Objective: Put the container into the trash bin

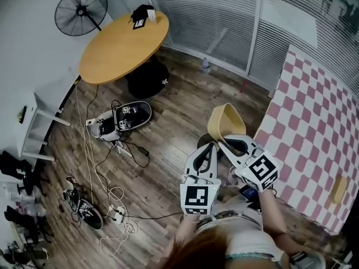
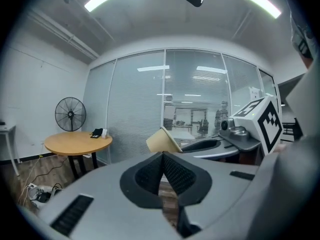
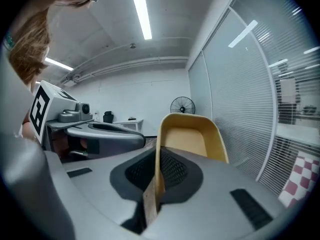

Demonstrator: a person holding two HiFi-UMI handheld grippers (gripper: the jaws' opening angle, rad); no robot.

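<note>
The right gripper (image 3: 158, 170) pinches one thin wall of the container (image 3: 192, 136), jaws nearly together on it. One claw is enough to carry it, so it hangs over the floor (image 1: 168, 111), clear of the checked desk's (image 1: 314, 128) edge. The left gripper (image 2: 162, 156), just beside, is closed on nothing, likely spare. No bin shows plainly.

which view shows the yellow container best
The right gripper view: the container fills the centre, its open inside visible and its wall pinched in the right tool. The head view shows the container small, from above; the left gripper view catches only one corner.
</note>
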